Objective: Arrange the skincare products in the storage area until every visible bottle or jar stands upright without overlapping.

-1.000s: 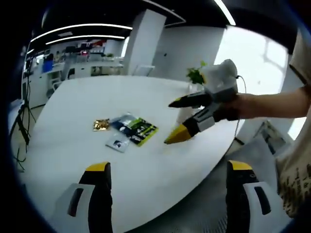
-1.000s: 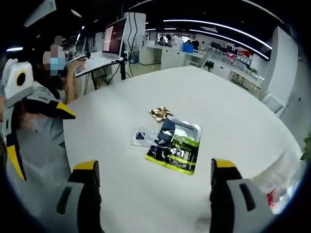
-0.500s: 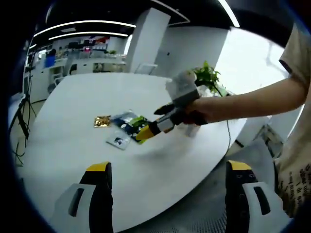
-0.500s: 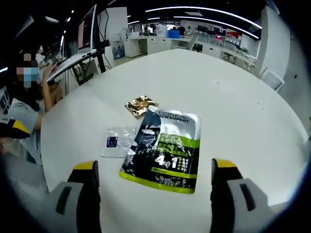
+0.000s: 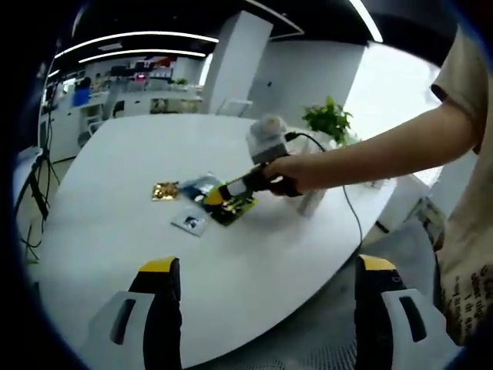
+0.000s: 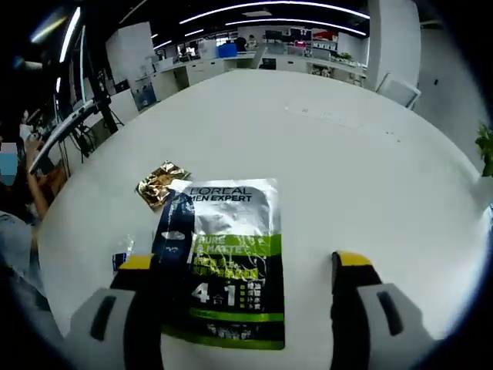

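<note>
On the white round table lie three flat packets. The largest is a black, silver and green pouch printed "MEN EXPERT". A small gold sachet touches its far left corner, and a small clear sachet peeks out from behind my right gripper's left jaw. My right gripper is open and low over the pouch, one jaw on each side of its near end. In the left gripper view the right gripper reaches over the pouch, beside the gold sachet and clear sachet. My left gripper hangs open over the table's near edge.
A potted plant stands at the table's far right, with a cable trailing past it. The person's arm crosses from the right. Office desks and a white pillar fill the background. A seated person is at the left.
The right gripper has moved forward and down onto the pouch, which now looms large between its jaws. The left gripper has stayed nearly still.
</note>
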`<state>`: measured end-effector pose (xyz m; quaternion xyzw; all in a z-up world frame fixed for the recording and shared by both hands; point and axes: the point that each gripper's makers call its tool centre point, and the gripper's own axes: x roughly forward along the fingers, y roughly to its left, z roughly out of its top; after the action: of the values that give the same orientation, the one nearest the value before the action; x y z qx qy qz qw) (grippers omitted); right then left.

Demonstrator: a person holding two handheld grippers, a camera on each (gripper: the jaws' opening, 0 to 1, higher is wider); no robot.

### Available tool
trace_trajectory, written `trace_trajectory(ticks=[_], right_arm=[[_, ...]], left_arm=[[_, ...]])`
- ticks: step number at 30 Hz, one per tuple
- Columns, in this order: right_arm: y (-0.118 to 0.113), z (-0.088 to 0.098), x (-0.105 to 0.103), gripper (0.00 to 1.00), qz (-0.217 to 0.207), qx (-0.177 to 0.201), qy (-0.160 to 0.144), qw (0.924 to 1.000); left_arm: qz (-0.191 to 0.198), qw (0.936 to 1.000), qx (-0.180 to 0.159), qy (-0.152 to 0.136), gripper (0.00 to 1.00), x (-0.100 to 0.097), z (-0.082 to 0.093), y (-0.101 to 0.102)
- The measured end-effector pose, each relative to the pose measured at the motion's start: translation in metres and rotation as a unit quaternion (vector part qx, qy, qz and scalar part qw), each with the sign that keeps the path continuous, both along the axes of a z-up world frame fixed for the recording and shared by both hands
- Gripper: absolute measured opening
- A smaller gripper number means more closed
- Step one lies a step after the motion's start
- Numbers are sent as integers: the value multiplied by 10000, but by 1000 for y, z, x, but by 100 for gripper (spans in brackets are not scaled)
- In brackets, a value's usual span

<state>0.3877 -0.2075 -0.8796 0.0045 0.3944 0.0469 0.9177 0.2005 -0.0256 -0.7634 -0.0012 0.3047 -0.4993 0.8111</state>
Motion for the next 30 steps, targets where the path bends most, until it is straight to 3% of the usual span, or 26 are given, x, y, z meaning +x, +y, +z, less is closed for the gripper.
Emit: trace_trajectory(ticks=[5, 9, 13, 16, 19, 21, 23, 25, 26, 30], right_arm=[[16, 1, 0, 92, -36, 130, -56, 9999], [25, -7, -7, 94, 408, -500, 34, 9979], [26, -5, -7, 90, 107, -392, 33, 9992], [22, -2, -7, 75, -70, -421, 30, 9991], [21, -1, -6, 71, -94, -438, 16, 9990], [20, 3, -8, 54, -89, -591, -31, 9982], [21, 3, -10, 50, -72, -558, -57, 9984], [22, 3, -8, 26, -88, -631, -93, 9979], [23, 3, -8, 24, 7, -755, -117, 9971], [25, 5, -9, 18, -36, -671, -132, 9977]], left_arm=[[-26, 10000, 56, -14, 91, -1, -1, 0], [-13, 10000, 37, 0, 91, -1, -1, 0], [23, 10000, 3, 21, 91, 0, 0, 1], [23, 10000, -4, 56, 90, 0, -1, 1], [33, 10000, -3, 63, 90, 0, -1, 1], [24, 10000, -8, 70, 90, 0, -1, 1], [9, 10000, -2, 79, 89, 0, -1, 1], [-9, 10000, 3, 77, 89, -1, -1, 1], [-16, 10000, 5, 77, 89, -1, -2, 0], [-14, 10000, 3, 76, 89, -1, -1, 1]])
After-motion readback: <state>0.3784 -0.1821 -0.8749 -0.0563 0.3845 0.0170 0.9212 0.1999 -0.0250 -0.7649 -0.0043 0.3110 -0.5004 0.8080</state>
